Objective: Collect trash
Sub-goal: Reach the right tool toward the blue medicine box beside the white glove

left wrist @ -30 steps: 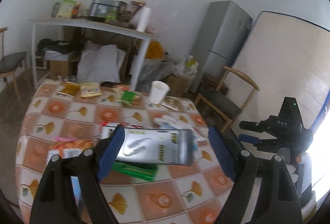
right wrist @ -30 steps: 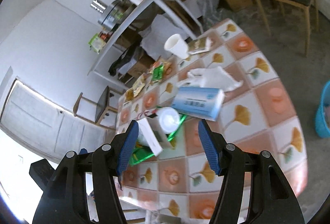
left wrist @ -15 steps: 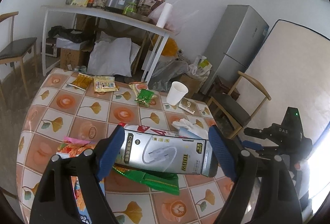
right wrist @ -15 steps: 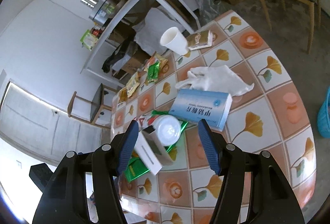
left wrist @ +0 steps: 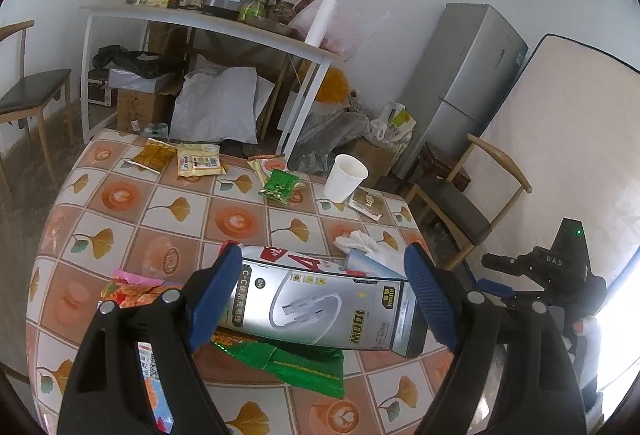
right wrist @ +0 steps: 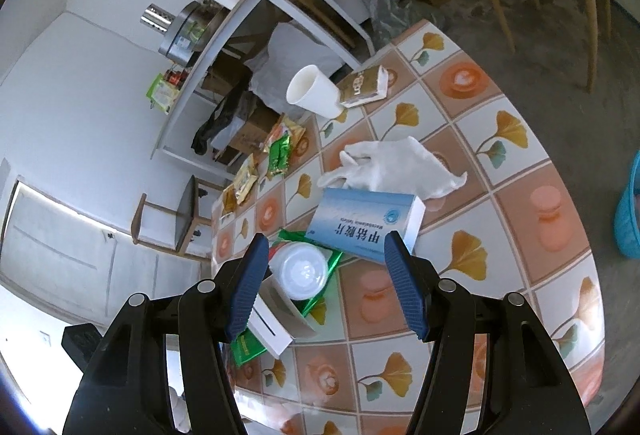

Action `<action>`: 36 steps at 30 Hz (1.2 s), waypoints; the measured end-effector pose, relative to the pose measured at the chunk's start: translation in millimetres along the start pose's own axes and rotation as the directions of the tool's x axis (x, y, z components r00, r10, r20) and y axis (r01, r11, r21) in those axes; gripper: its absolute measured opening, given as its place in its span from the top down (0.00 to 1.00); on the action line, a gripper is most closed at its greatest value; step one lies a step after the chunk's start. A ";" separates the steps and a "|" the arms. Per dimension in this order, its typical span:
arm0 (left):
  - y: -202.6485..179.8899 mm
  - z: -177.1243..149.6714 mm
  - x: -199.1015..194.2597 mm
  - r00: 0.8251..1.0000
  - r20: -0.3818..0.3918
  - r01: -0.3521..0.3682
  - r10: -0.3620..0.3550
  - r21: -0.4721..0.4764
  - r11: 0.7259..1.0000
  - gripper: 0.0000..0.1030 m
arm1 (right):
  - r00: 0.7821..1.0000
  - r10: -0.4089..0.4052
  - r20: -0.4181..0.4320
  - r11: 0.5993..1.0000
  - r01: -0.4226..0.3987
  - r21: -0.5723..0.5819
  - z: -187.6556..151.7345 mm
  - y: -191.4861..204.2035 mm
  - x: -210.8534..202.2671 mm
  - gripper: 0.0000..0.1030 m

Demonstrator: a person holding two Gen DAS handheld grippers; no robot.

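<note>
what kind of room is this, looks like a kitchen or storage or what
Probably a lived-in home dining room that doubles as storage: a tiled-pattern table strewn with snack wrappers, a fridge, a mattress leaning on the wall, and a cluttered shelf table.

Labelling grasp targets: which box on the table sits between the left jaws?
The silver charging-cable box, lengthwise between the left gripper jaws. The blue-and-white medicine box lies by the white glove, ahead of the right gripper.

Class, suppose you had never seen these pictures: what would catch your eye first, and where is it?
A silver cable box lies crosswise between the left gripper's blue pads. Behind it, wrappers and a white paper cup litter the ginkgo-patterned table. A blue medicine box lies ahead of the right gripper.
</note>
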State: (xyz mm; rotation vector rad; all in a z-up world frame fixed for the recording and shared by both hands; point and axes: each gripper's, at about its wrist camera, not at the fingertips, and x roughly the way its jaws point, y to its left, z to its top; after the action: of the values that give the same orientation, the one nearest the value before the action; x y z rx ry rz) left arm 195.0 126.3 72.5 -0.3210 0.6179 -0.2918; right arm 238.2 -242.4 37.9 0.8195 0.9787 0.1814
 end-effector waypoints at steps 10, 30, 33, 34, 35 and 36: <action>-0.9 0.0 6.2 1.000 -0.007 -0.006 0.007 0.008 1.000 0.22 | 1.000 0.004 0.013 0.999 -0.005 0.043 4.1 -18.9 -4.8 0.43; -42.9 -4.9 -9.6 0.962 0.008 0.267 -0.272 0.166 0.949 0.22 | 0.997 -0.079 -0.015 0.996 0.080 0.036 28.8 -56.7 18.0 0.43; -63.1 -12.8 -13.7 0.946 -0.015 0.319 -0.325 0.233 0.918 0.22 | 0.994 -0.098 -0.054 0.995 0.097 -0.020 35.4 -50.6 39.9 0.44; -69.8 -15.5 -14.6 0.940 -0.025 0.335 -0.340 0.254 0.907 0.22 | 0.992 -0.105 -0.065 0.994 0.102 -0.040 36.2 -48.0 46.1 0.44; -78.7 -21.2 -15.9 0.929 -0.044 0.365 -0.368 0.285 0.887 0.22 | 0.990 -0.117 -0.075 0.991 0.112 -0.066 37.5 -45.1 52.2 0.46; -86.1 -25.5 -14.7 0.922 -0.063 0.383 -0.382 0.299 0.874 0.22 | 0.988 -0.132 -0.084 0.987 0.123 -0.101 39.1 -41.0 58.0 0.48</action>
State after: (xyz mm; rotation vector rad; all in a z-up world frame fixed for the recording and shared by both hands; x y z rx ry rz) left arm 153.5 48.0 93.0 -0.1394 0.4975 -0.7636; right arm 293.5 -263.6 -17.4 0.6634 1.0960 0.1544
